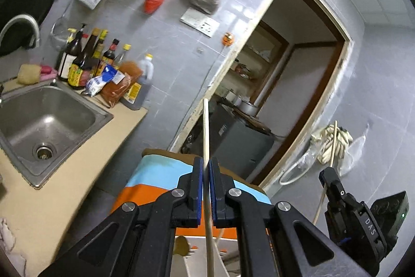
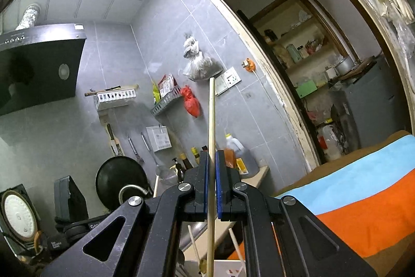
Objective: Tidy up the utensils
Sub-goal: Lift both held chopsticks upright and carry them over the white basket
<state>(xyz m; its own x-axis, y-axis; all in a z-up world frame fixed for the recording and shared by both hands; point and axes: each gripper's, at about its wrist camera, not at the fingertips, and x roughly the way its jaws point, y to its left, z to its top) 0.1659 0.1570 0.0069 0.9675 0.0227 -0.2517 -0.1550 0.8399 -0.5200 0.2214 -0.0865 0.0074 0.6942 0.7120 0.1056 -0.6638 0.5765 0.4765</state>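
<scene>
I'm in a grey-tiled kitchen, with a beige worktop [image 1: 77, 147] carrying a steel sink [image 1: 46, 118] and a cluster of sauce bottles [image 1: 88, 61], and an open doorway [image 1: 293, 85] ahead. My left tongs [image 1: 206, 188] are clamped on a pale chopstick [image 1: 206, 136] that stands up before the doorway over a striped cloth [image 1: 155, 178], and my right tongs [image 2: 212, 183] pinch another chopstick [image 2: 211, 126]. Only the right view shows the range hood [image 2: 39, 64] and black pan [image 2: 119, 178]; the left view shows the sink basin.
</scene>
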